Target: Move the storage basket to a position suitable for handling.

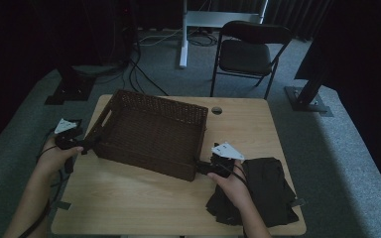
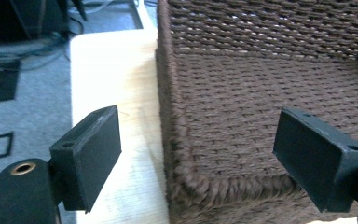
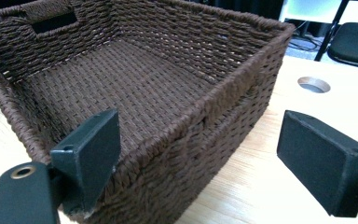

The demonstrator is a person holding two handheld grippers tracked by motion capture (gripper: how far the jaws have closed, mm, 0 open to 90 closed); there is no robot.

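An empty brown woven basket (image 1: pixel 151 131) sits on the wooden table (image 1: pixel 144 203), left of centre. At its near left corner my left gripper (image 1: pixel 83 144) is open. In the left gripper view the basket's corner (image 2: pixel 214 93) stands between the open jaws of the left gripper (image 2: pixel 200 140), untouched by either. My right gripper (image 1: pixel 202 166) is open at the basket's near right corner. In the right gripper view the basket's side wall (image 3: pixel 200 135) runs between the spread jaws of the right gripper (image 3: pixel 196 140). A black cloth (image 1: pixel 268 188) lies folded under my right hand.
A round cable hole (image 1: pixel 217 110) is in the table behind the basket. A black folding chair (image 1: pixel 248 52) stands beyond the table's far edge. Cables (image 1: pixel 139 74) and stand bases (image 1: pixel 69 91) lie on the grey carpet around it.
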